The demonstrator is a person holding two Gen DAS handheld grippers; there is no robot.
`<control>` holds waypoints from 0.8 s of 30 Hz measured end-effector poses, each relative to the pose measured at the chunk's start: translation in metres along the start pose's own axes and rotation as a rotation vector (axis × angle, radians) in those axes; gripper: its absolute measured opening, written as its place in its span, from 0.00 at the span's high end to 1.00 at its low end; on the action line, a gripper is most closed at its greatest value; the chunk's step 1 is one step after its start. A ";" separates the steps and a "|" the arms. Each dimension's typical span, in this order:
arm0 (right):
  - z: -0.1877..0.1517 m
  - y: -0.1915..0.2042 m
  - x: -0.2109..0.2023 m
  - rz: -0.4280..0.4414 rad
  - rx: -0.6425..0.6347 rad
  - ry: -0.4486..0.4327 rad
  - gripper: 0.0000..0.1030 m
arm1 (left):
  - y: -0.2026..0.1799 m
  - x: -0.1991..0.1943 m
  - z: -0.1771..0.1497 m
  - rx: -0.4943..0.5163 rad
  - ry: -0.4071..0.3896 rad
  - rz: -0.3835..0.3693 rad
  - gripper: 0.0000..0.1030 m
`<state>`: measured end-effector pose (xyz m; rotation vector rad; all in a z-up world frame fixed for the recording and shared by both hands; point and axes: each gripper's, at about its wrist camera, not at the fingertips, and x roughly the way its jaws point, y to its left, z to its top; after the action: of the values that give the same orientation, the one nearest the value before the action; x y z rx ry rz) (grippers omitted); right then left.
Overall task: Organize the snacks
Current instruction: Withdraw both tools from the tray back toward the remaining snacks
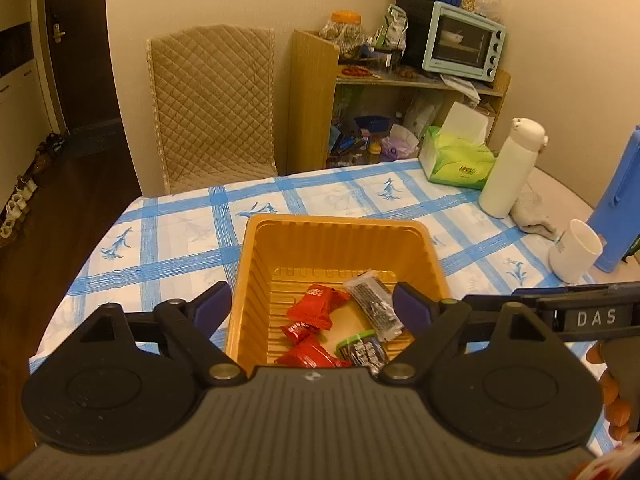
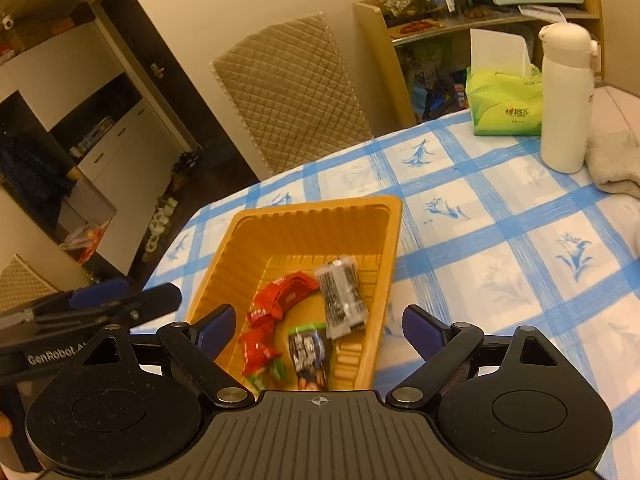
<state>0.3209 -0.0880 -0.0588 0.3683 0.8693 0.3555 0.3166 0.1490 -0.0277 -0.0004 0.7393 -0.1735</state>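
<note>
Working left to right, our left hand-held gripper (image 1: pixel 312 306) hangs released, jaws spread wide with nothing between the pads. Straight ahead of it and below sits the tray (image 1: pixel 256 264) on the checked worktop (image 1: pixel 168 240), its long axis running away from us along the line the left hand-held gripper points. Inside, toward the near end, lie the snacks: red packets (image 1: pixel 316 306) to the left, a grey bar (image 1: pixel 374 306) to the right with its length running front to back, and a dark pouch (image 1: pixel 362 350) nearest us.

Our right hand-held gripper (image 2: pixel 318 330) is likewise released and empty. From it the tray (image 2: pixel 304 216) lies ahead and slightly to the left, angled, with the grey bar (image 2: pixel 341 296) just beyond the gap between the jaws.

We judge every snack we can see is already in the tray, and neither hand is clearly nearer. Any loose snack must lie outside both views. Beyond the tray, to the right, stand a bottle (image 2: pixel 564 100) and a tissue box (image 2: pixel 504 108).
</note>
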 end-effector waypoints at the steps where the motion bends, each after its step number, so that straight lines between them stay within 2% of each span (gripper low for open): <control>1: -0.003 0.000 -0.005 0.001 -0.005 -0.003 0.12 | -0.003 -0.006 -0.002 0.001 -0.006 0.004 0.12; 8: -0.030 0.001 -0.042 -0.001 -0.109 -0.017 0.12 | -0.018 -0.045 -0.020 -0.012 -0.032 0.027 0.06; 14: -0.054 0.000 -0.073 -0.007 -0.193 -0.024 0.12 | -0.035 -0.074 -0.042 -0.024 -0.029 0.038 0.06; 24: -0.090 -0.021 -0.122 -0.005 -0.230 -0.015 0.12 | -0.065 -0.112 -0.084 -0.051 0.001 0.030 0.06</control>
<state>0.1811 -0.1457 -0.0400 0.1557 0.8048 0.4427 0.1684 0.1081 -0.0110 -0.0378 0.7439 -0.1258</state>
